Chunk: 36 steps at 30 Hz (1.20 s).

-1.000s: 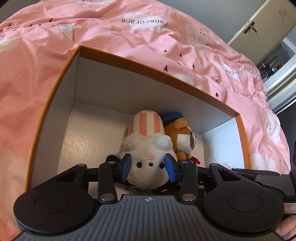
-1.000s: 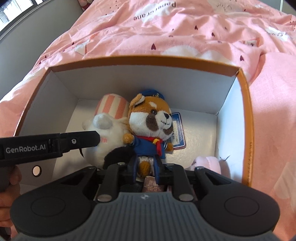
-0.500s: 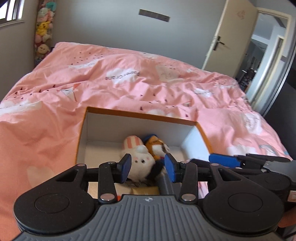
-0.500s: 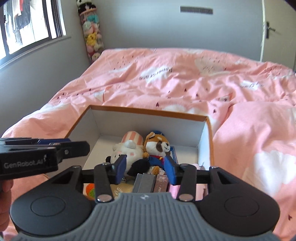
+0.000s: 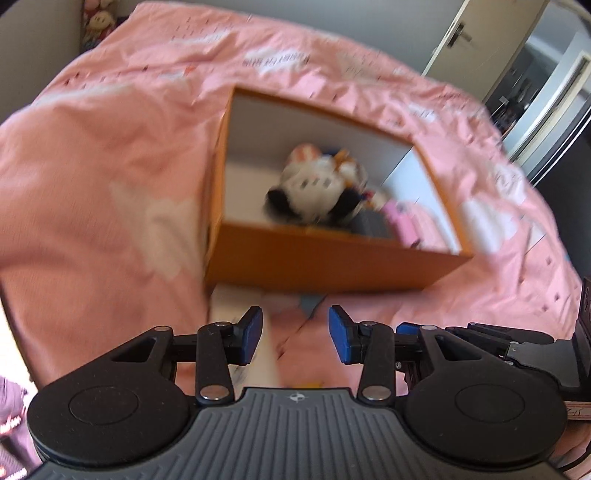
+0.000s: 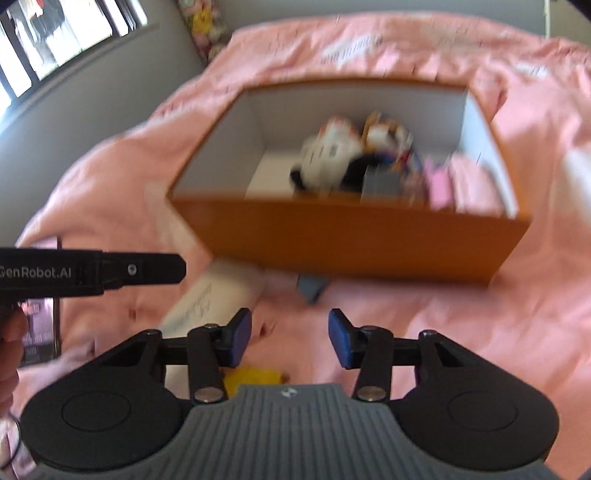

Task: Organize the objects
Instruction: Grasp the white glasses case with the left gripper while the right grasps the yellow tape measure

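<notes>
An orange box (image 5: 325,260) (image 6: 351,236) with white inner walls sits on the pink bed. Inside lie a white plush with a striped hat (image 5: 314,181) (image 6: 328,151), a red-panda plush (image 6: 388,133) beside it, and pink and grey items (image 6: 439,184) at the right. My left gripper (image 5: 295,330) hangs open over the cover in front of the box, nothing between its fingers. My right gripper (image 6: 290,338) is also open and empty, just short of the box. A white tube (image 6: 214,295) and a small grey-blue item (image 6: 312,286) lie on the cover below the box. Both views are blurred.
The pink bedcover (image 5: 110,147) spreads all round the box. A yellow thing (image 6: 255,378) lies under the right gripper. A dark booklet (image 6: 37,328) lies at the left edge. A door (image 5: 469,33) and a dark doorway (image 5: 546,85) stand at the far right, a window (image 6: 55,33) at the far left.
Both grippers have pulled back out of the box and now hang in front of it. The right gripper let go of the red-panda plush, which stays in the box beside the white plush.
</notes>
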Available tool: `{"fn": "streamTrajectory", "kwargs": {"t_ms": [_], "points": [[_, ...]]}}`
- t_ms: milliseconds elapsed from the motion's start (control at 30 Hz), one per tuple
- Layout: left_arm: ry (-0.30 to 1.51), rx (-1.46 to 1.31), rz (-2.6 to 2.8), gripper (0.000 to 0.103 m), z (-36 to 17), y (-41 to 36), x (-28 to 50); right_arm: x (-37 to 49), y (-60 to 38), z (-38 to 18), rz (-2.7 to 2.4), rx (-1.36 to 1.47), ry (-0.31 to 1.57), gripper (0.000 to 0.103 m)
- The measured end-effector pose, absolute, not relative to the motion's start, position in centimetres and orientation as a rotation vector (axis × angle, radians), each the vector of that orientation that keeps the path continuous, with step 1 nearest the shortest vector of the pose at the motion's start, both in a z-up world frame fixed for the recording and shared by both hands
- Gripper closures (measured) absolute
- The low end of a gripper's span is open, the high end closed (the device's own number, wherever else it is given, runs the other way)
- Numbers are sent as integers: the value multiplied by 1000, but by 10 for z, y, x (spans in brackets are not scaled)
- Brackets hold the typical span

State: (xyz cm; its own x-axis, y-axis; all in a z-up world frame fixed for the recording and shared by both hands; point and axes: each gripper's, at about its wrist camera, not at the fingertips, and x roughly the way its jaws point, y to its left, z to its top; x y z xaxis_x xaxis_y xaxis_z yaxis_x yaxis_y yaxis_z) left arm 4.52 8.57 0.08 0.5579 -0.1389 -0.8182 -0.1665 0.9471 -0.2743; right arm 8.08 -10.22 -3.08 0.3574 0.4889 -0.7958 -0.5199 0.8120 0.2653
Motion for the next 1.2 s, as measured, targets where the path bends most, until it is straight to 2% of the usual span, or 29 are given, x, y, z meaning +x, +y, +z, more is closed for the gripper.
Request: {"fn": "streamTrajectory", "kwargs": {"t_ms": [100,200,300,367,533,700,767,1200], "points": [[1026,-309,54,55,-8,89,36,77,-95,-57,688,-17,1144,54],[1063,-286,84,47,-14,92,37,80,-90,-77,703,6,1241,54],[1113,-307,108,42,-24,98,41,83,-85,-88,712,13,1289,54],[1129,-287,107,33,-29,98,45,85,-81,-93,720,17,1316,54],[1183,-229,115,29,-38,89,58,93,-79,-104,741,54,1360,54],[1236,-189,122,28,-46,81,71,97,-77,-111,764,74,1399,54],[1253,-169,134,28,-49,78,74,95,-72,-110,784,48,1400,49],[1338,-77,154,28,-67,64,86,93,-58,-116,822,-44,1390,47]]}}
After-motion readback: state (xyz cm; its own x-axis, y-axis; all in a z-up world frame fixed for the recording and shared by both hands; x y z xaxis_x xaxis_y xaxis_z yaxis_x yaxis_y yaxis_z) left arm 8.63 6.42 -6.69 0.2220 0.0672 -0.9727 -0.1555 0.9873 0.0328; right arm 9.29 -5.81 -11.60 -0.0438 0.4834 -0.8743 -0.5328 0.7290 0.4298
